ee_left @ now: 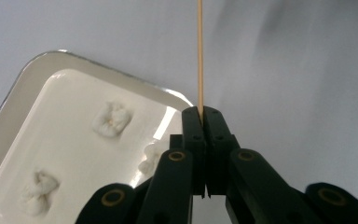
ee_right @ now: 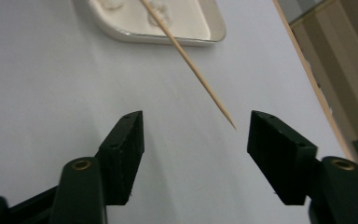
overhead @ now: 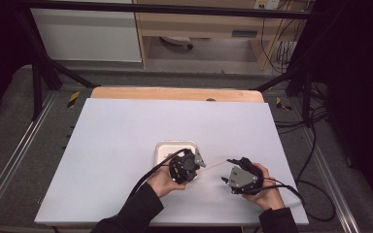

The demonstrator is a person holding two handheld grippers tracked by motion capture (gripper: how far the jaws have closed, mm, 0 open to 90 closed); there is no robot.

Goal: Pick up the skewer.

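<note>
Lying white and nearly bare, counter [overhead: 126, 145]; tray [overhead: 161, 148] of dough lumps [ee_left: 112, 119] near its front edge. Left claw [overhead: 197, 161] clamping skewer [ee_left: 199, 56]; right claw [ee_right: 196, 135] standing apart around its tip. Likely handover finished, skewering of lumps remaining.

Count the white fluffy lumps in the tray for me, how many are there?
3 show in the left gripper view. One lump sits mid-tray, one lump near the bottom-left corner, and one lump is half hidden behind the left gripper. More may be hidden under it.
</note>
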